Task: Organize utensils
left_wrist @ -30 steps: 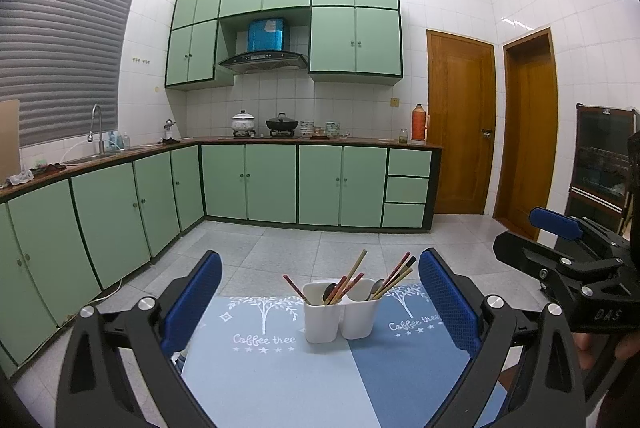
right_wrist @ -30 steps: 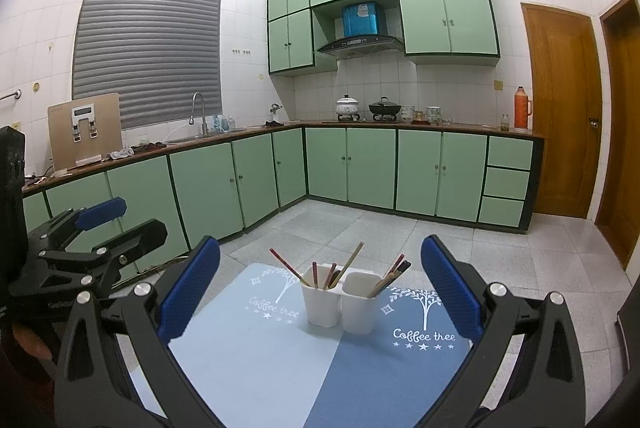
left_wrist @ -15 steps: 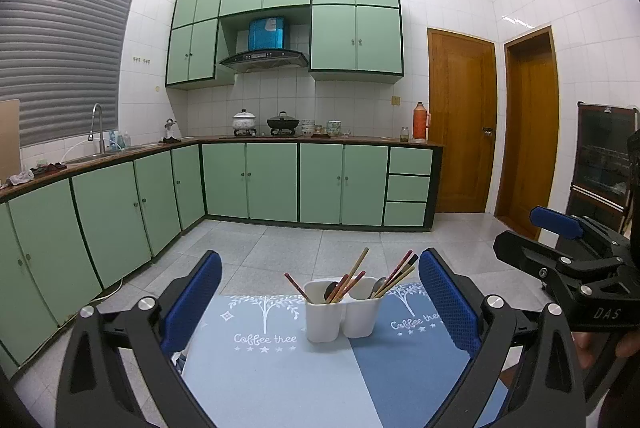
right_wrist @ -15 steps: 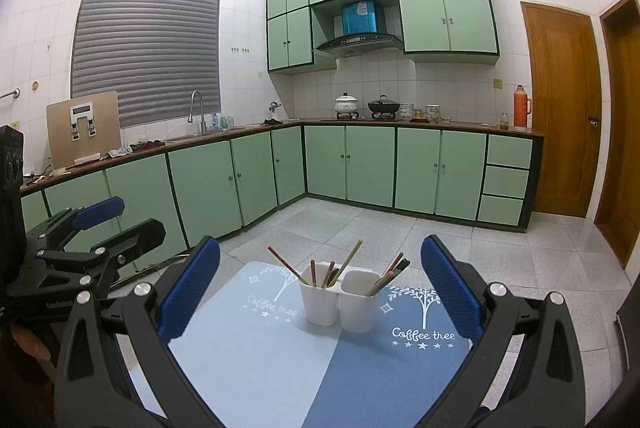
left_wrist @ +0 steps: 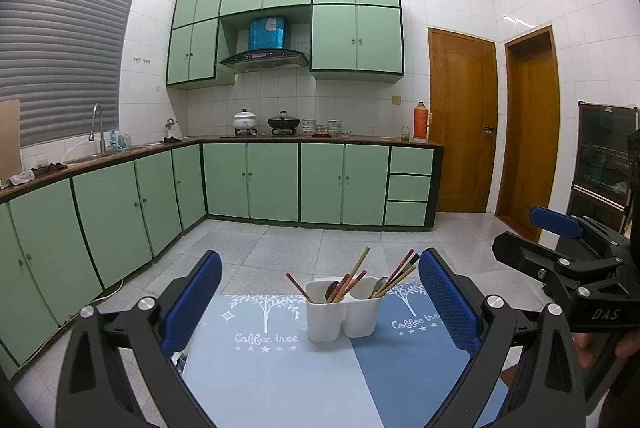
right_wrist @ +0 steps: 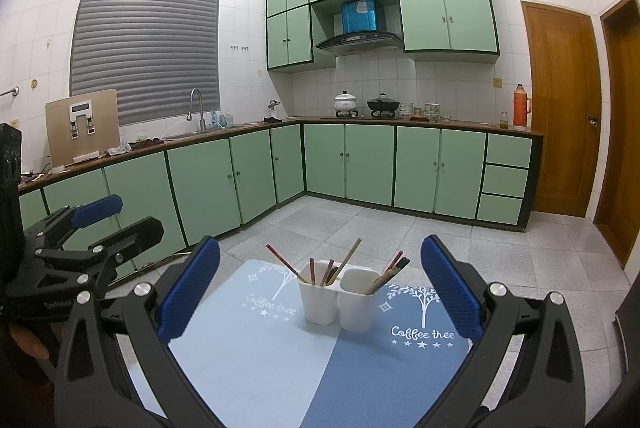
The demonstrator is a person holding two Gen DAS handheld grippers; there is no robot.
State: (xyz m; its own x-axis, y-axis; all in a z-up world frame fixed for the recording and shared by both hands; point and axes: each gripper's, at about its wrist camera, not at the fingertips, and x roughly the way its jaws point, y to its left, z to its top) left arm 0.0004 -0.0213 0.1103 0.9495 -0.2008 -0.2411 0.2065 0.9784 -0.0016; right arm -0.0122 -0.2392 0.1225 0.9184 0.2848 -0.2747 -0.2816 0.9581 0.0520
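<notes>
Two white utensil cups stand side by side on a blue mat, also in the right wrist view. Several chopsticks and a spoon stick out of them. The chopsticks also show in the right wrist view. My left gripper is open and empty, behind the cups. My right gripper is open and empty, also short of the cups. Each gripper shows at the edge of the other's view: the right gripper and the left gripper.
The mat lies on a small table over a grey tiled floor. Green kitchen cabinets line the far and left walls. Two wooden doors are at the right, and a dark cabinet stands at the far right.
Both views have shifted slightly, with the cups sitting a little lower and nearer. Both grippers stay open and empty.
</notes>
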